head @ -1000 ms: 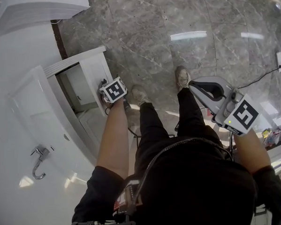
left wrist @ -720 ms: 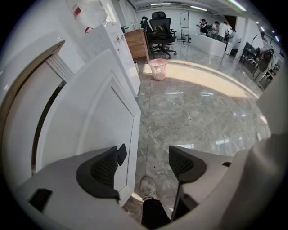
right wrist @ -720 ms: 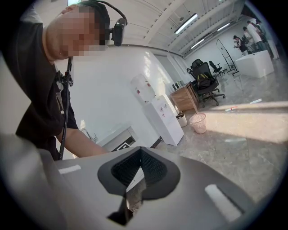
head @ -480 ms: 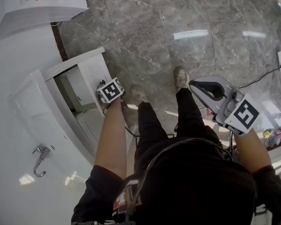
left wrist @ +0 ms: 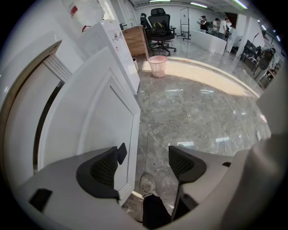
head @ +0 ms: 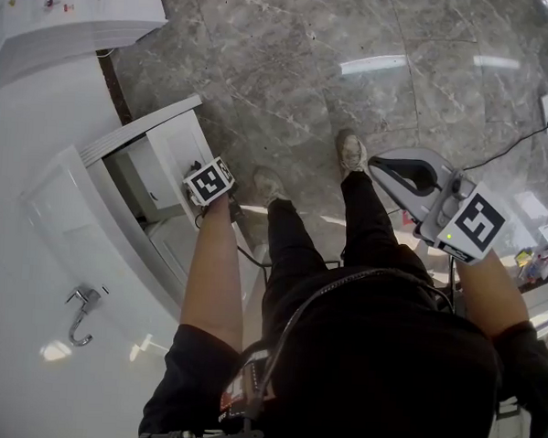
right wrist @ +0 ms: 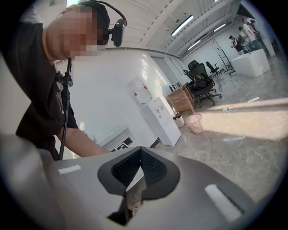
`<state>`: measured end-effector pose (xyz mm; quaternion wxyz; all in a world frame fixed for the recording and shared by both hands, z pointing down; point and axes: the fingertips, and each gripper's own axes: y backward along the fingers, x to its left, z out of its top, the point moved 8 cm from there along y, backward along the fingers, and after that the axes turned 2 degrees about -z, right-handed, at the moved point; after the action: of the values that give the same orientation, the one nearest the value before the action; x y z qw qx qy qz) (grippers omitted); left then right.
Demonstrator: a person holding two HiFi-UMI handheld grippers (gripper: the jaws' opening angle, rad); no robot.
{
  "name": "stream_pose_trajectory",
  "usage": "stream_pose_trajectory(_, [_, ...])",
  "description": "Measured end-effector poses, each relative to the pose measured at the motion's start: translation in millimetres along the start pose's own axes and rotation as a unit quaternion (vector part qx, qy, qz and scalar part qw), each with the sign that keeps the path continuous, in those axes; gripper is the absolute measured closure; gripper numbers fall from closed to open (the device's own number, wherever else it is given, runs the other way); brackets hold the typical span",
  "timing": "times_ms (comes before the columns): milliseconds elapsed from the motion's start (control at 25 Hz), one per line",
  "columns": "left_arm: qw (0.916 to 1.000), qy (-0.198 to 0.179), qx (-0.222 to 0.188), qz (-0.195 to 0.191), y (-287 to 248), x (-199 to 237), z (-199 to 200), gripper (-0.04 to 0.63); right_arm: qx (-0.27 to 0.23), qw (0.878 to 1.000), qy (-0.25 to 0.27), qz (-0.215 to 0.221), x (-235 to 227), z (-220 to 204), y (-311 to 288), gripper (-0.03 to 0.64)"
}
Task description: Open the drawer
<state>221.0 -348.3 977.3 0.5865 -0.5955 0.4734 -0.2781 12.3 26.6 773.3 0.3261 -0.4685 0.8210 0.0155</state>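
Observation:
A white drawer (head: 172,153) stands pulled out from the white vanity cabinet (head: 39,155) at the left of the head view. My left gripper (head: 207,184) is at the drawer front's outer edge, with its marker cube on top hiding the jaws there. In the left gripper view the drawer front (left wrist: 90,130) fills the left side and my left gripper (left wrist: 145,157) is open; a small dark knob shows just beside the left pad (left wrist: 104,168). My right gripper (head: 377,167) is held up at the right, away from the cabinet. In its own view, the right gripper (right wrist: 140,167) is shut with nothing in it.
A sink with a chrome faucet (head: 79,313) is set in the countertop nearer to me. The person's legs and shoes (head: 353,152) stand on the grey marble floor beside the drawer. A cable (head: 516,148) runs across the floor at right. A pink wastebasket (left wrist: 157,66) and office chairs stand farther off.
The left gripper has shifted slightly left and down in the head view, staying at the drawer front. The right gripper has held still.

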Motion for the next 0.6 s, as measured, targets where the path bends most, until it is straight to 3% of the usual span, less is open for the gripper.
stream_pose_trajectory(600, [0.9999, 0.009, 0.005, -0.003, 1, 1, 2, 0.25, 0.003, 1.0, 0.01, -0.014, 7, 12, 2, 0.615])
